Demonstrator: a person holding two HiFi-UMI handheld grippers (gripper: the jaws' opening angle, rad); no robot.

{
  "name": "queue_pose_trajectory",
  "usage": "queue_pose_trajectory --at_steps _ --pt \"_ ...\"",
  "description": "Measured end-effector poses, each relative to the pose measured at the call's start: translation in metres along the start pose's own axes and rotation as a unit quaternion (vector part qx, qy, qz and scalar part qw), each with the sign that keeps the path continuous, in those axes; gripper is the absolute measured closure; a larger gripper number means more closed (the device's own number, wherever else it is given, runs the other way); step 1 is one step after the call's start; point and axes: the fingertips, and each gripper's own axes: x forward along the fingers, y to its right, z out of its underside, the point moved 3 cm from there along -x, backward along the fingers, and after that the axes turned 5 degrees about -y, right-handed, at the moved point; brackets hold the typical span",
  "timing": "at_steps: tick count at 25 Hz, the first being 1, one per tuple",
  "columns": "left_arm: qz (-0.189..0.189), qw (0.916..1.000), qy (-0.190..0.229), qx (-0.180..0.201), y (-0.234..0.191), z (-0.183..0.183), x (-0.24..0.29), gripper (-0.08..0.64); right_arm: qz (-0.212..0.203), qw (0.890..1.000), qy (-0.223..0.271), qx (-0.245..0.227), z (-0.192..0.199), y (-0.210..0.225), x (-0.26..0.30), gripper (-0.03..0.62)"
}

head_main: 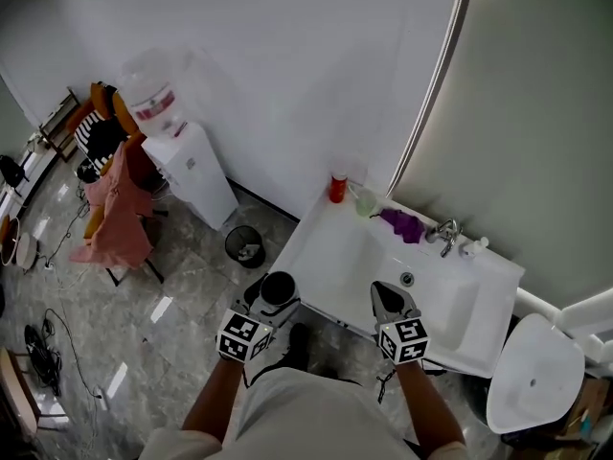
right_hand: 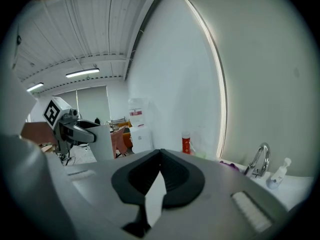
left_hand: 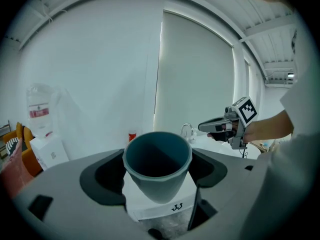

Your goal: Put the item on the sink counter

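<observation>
A dark teal cup [head_main: 279, 289] sits upright between the jaws of my left gripper [head_main: 276, 295], held over the floor just off the near left corner of the white sink counter [head_main: 330, 247]. In the left gripper view the cup [left_hand: 157, 164] fills the space between the jaws, which press on its sides, and its inside looks empty. My right gripper [head_main: 391, 302] hovers over the counter's front edge near the basin [head_main: 421, 290], its jaws closed to a point with nothing in them. The right gripper view shows the jaw tips [right_hand: 160, 152] touching.
At the back of the counter stand a red tube [head_main: 337, 188], a purple thing [head_main: 402, 224], a faucet [head_main: 445, 235] and a small bottle [head_main: 476, 245]. A toilet [head_main: 532, 372] is at the right. A bin [head_main: 245, 245], a water dispenser [head_main: 192, 166] and a chair with pink cloth [head_main: 117, 209] stand to the left.
</observation>
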Motion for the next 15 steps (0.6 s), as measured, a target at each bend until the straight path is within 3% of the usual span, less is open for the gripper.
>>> queue_pose_trajectory --at_steps 15 --pt "0.082 0.9955 -0.024 0.042 -0.092 -0.037 0.097 0.178 0.073 0.996 -0.037 0.020 -0.015 0.028 0.085 0.581"
